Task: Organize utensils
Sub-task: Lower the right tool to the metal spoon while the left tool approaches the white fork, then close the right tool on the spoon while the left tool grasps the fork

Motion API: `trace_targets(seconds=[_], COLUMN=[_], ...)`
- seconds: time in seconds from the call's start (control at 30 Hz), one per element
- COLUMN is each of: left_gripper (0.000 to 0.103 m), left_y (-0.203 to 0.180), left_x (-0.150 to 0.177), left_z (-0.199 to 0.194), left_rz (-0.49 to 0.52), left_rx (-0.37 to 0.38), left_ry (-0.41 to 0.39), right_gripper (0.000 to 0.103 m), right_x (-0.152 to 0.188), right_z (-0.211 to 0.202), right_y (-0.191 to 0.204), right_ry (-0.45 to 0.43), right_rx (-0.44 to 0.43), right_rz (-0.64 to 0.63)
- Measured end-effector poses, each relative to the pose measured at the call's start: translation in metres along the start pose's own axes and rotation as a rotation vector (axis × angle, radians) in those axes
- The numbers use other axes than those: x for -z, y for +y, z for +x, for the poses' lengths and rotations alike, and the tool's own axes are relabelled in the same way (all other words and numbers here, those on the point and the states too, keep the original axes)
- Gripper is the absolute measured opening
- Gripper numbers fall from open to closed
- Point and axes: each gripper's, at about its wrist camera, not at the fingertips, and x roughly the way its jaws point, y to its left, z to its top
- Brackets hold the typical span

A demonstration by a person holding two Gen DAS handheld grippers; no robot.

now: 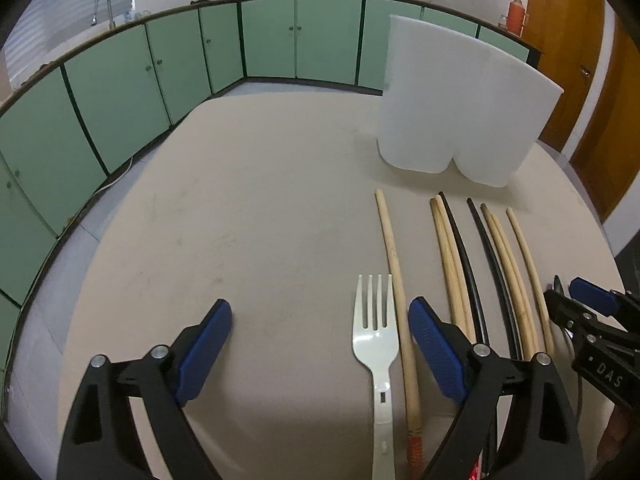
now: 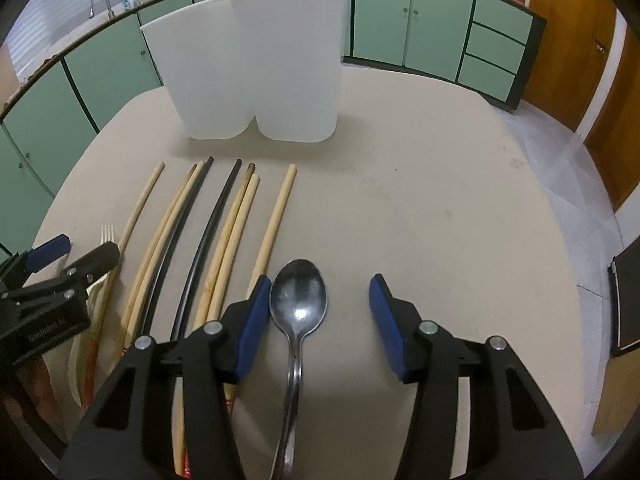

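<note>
Nothing is sorted yet: our left gripper [image 1: 320, 344] stands wide open around the fork [image 1: 376, 332] at lower centre, our right gripper [image 2: 316, 320] open around the spoon [image 2: 298, 300], chopsticks [image 2: 224, 224] lying loose on the counter [image 1: 240, 200] before the white holder [image 2: 260, 68].

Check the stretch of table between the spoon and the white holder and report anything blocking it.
Nothing visible blocks it. The spoon lies between the open right gripper's fingers, and bare table runs ahead to the white holder. The chopsticks lie off to the left.
</note>
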Motion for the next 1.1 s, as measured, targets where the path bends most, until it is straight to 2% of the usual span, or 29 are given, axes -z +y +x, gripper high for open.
trace_targets(seconds=[0.13, 0.33, 0.47, 0.6, 0.97, 1.1], left_gripper=[0.086, 0.086, 0.086, 0.077, 0.077, 0.067], left_y=[0.001, 0.007, 0.012, 0.012, 0.000, -0.001], left_x=[-0.004, -0.001, -0.004, -0.009, -0.013, -0.012], left_z=[-0.009, 0.001, 0.005, 0.007, 0.014, 0.013], left_rz=[-0.013, -0.014, -0.022, -0.019, 0.029, 0.035], left_rx=[0.010, -0.017, -0.007, 0.014, -0.012, -0.008], left_ry=[-0.025, -0.002, 0.001, 0.002, 0.007, 0.003], right_gripper=[0.050, 0.050, 0.050, 0.051, 0.051, 0.050], right_x=[0.003, 0.005, 0.004, 0.004, 0.005, 0.007], right_z=[-0.002, -0.001, 0.002, 0.002, 0.004, 0.003], right_y=[-0.002, -0.001, 0.002, 0.002, 0.006, 0.009], right_ry=[-0.005, -0.010, -0.010, -0.006, -0.006, 0.002], right_rx=[-0.006, 0.001, 0.005, 0.007, 0.020, 0.026], right_rz=[0.004, -0.001, -0.002, -0.002, -0.013, -0.010])
